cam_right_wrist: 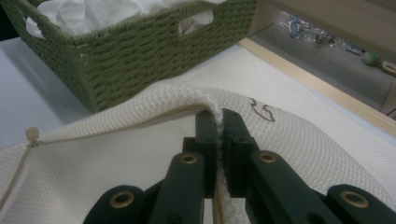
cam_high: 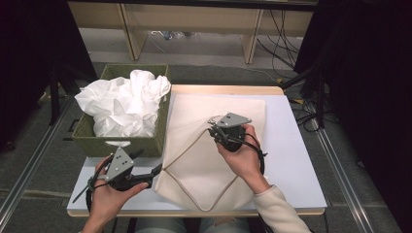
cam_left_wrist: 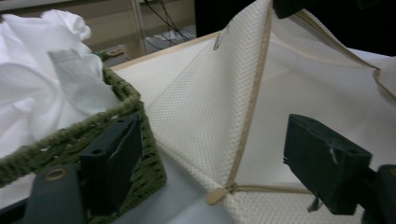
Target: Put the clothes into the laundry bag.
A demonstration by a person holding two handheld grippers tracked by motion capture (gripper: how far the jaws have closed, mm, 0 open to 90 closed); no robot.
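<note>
A cream mesh laundry bag lies on the white table. My right gripper is shut on the bag's opening edge and holds it lifted off the table; the right gripper view shows the mesh edge pinched between the jaws. My left gripper stands open at the bag's left corner. In the left gripper view, the zipper pull lies low between the spread jaws, apart from both. The same zipper pull sits at the left in the right gripper view.
A green woven basket stands at the table's back left, heaped with crumpled white cloth, close beside the bag and the left gripper. Bare table lies to the right of the bag. A wooden shelf frame and cables are on the floor behind.
</note>
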